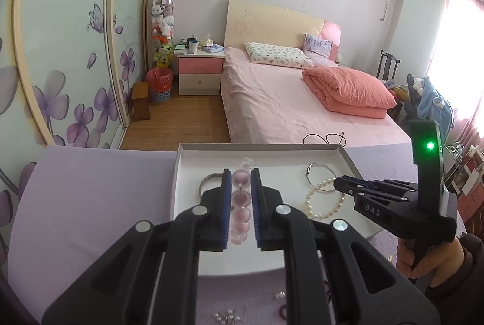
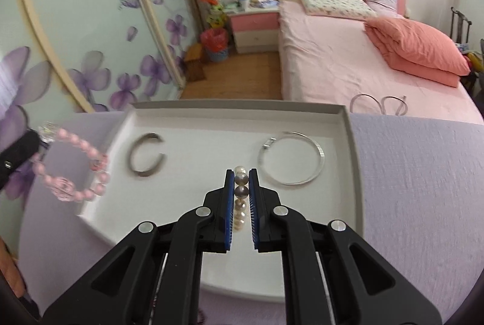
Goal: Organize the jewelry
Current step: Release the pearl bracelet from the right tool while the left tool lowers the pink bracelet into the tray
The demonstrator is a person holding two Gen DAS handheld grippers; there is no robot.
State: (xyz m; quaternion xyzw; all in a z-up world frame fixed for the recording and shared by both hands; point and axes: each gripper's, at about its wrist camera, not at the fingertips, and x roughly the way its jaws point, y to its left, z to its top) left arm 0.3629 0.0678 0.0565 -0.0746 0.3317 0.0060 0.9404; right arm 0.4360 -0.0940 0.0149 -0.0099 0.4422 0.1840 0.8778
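- The left gripper (image 1: pixel 239 173) was clamped on the pink bead bracelet (image 1: pixel 240 204), the beads pinched between its blue pads; in the right wrist view that bracelet (image 2: pixel 72 164) hung as a loop just at the left edge of the white tray (image 2: pixel 348 137), blurred, so whether it was over the tray or still beside it I could not tell.
- Inside the tray lay a dark open cuff bangle (image 2: pixel 145 155) at the left and a thin silver bangle (image 2: pixel 290 158) at the right, well apart.
- The right gripper (image 2: pixel 241 173) was clenched on the pearl bracelet (image 2: pixel 241 198), low over the tray between the two bangles; the left wrist view showed the strand (image 1: pixel 325 199) looped beside the silver bangle (image 1: pixel 322 173).
- Judged step: both bracelets were being carried into the tray. The next move would likely call for lowering each onto a bare patch of tray floor, clear of the bangles, then easing the jaws apart.
- Small loose beads (image 1: pixel 227 317) lay on the lilac cloth (image 1: pixel 90 204) near the bottom edge, partly hidden by the gripper body; what they were exactly was hard to make out.
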